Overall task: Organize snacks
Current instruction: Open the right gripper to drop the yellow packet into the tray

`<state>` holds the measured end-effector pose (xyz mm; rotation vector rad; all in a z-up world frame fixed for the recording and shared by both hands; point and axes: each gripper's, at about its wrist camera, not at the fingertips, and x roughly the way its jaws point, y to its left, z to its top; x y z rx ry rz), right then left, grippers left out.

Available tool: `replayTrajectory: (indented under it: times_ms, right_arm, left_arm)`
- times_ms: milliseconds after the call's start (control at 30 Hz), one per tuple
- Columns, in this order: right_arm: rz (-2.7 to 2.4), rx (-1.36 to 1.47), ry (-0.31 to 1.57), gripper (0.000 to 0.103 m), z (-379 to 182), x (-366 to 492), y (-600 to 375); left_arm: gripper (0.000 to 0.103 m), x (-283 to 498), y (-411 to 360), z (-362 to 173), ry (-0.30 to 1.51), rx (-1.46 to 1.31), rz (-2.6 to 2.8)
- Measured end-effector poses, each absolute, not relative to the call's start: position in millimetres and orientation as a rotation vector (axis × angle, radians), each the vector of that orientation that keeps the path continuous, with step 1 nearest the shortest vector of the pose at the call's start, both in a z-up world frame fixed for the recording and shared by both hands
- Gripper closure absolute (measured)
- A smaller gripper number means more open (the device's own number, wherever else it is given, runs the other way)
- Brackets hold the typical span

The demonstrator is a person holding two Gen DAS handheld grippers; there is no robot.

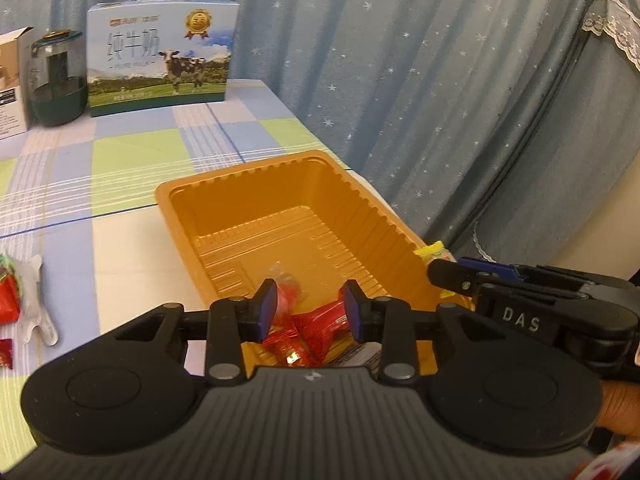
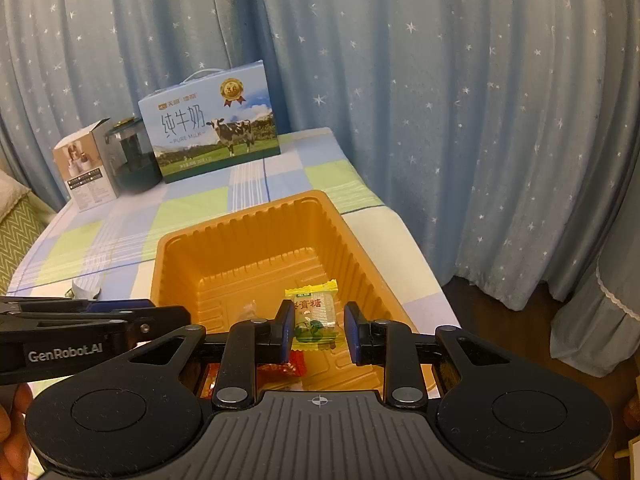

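The orange tray [image 1: 304, 216] is the landmark here, and the task seems to be in its middle part. Inside the tray, at its near end, some red-wrapped candies [image 1: 316, 332] already lie on the bottom, directly under the left gripper [image 1: 310, 312]. Its fingers stand a little apart and press on nothing, so I judge that this candy is already delivered. The right gripper [image 2: 316, 330] hangs over the same near end of the tray, and its fingers are narrow and hold a yellow-green wrapped candy [image 2: 314, 316] by its wrapper; this one is above the tray bottom and not yet put down. Left of the tray, on the checked worktop [image 1: 132, 160], more snacks wait: a red-and-green packet [image 1: 8, 292], a white wrapper [image 1: 38, 300] beside it and a small red piece [image 1: 5, 354] nearer to the camera. So part of the work is done, one candy is on the way, and at least these few remain outside the tray.
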<state>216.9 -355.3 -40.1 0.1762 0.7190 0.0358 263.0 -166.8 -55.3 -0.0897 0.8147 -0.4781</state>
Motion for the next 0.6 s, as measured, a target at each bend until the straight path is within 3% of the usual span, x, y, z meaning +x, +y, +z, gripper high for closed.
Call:
replayTrajectory:
  times_ms: [600]
  right_arm:
    - [0.068, 0.214, 0.708, 0.076, -40.8, 228.1, -351.1]
  left_arm:
    - [0.069, 241.5, -106.6, -50.6, 0.804, -0.170, -0.359]
